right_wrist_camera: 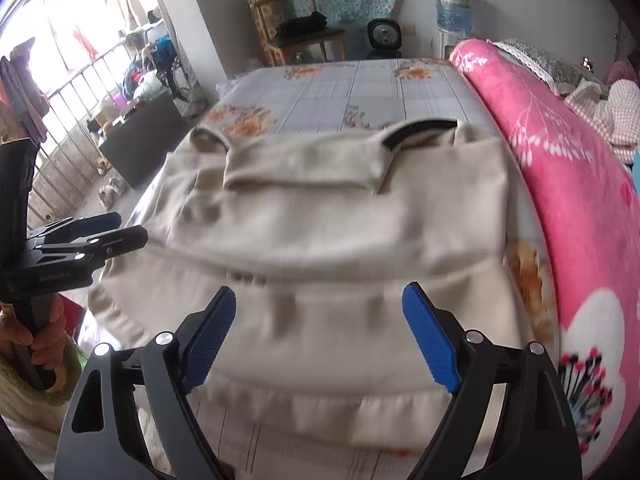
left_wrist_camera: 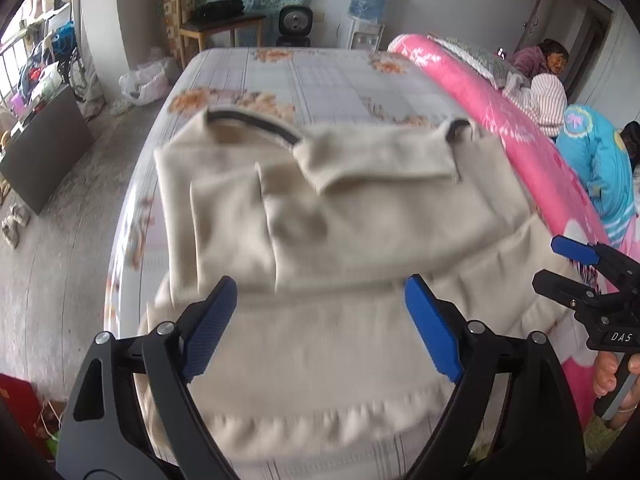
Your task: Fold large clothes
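A large cream knit garment [left_wrist_camera: 320, 216] with dark trim at its collar lies folded on the bed [left_wrist_camera: 320, 76], its upper part doubled over the lower. My left gripper [left_wrist_camera: 320, 292] hovers open above the garment's near half, blue pads wide apart with nothing between them. In the left wrist view the right gripper [left_wrist_camera: 576, 264] shows at the right edge, held by a hand. The right wrist view shows the same garment [right_wrist_camera: 320, 224] on the bed [right_wrist_camera: 360, 92], with my right gripper [right_wrist_camera: 320, 300] open over its near part and empty. The left gripper [right_wrist_camera: 112, 228] appears at that view's left edge.
A rolled pink floral blanket [left_wrist_camera: 500, 120] runs along the bed's right side, also seen as the blanket [right_wrist_camera: 580, 200]. People sit beyond it at the right. A wooden chair [left_wrist_camera: 216, 20], a fan [left_wrist_camera: 296, 24] and a water dispenser [left_wrist_camera: 366, 12] stand behind the bed. Grey floor lies to the left.
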Demonstrator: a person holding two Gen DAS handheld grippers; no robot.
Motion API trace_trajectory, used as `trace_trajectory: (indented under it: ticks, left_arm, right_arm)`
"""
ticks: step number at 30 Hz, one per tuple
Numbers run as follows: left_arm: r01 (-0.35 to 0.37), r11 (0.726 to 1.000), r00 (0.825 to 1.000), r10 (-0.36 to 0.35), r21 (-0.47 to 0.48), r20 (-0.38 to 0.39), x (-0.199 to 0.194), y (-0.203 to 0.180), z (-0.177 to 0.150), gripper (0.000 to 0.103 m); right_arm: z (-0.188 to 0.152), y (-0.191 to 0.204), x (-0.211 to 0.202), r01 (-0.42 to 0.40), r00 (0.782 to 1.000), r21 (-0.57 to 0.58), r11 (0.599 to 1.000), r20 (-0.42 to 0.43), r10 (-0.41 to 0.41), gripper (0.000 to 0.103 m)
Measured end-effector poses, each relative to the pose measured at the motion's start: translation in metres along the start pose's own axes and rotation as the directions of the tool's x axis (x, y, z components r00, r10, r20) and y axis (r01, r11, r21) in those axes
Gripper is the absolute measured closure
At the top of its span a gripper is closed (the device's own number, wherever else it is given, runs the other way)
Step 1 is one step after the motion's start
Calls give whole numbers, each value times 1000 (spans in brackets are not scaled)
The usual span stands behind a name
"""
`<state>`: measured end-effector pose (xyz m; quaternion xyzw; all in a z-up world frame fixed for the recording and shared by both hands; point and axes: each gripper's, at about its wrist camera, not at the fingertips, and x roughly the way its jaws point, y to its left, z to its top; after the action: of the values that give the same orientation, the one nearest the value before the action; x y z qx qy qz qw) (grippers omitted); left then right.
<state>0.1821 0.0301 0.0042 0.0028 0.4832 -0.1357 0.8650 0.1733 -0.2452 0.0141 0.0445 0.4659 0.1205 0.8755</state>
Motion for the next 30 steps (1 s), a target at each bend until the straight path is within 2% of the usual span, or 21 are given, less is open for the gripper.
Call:
trace_trajectory:
  ticks: [3,5,9,14,16,22,30]
  left_arm:
    - [-47,999,998,48,18,-36,3,-5,-31,19]
    - [-53,998,997,54,19,-52,10,-6,-46,19]
    - [-63,998,994,61,-14,-93,32,-2,-63,19]
    - [-113,993,992,114,15,-62,38,-4,-71,15]
    - [-129,992,990,129,2,-60,40,-3,-72,8]
    - [-142,990,989,143,8,-42,41,-3,-72,8]
    - [-134,991,990,135,18,-49,41,-3,-71,8]
  right_arm:
    - [-24,11,6,14,999,-11,1000,-42,-15,16]
    - [-37,14,16,7,997,-3,1000,-78,-7,16]
    - [-50,12,41,54,991,0,999,-126,-54,16]
    - [-53,18,50,100,985,-59,993,-134,-107,10]
    - [-52,16,51,102,984,-48,994,-145,-108,6]
    - [-51,9,49,83,985,8,997,-151,-81,6]
    - [-51,12,51,100,983,-5,995,-155,-100,6]
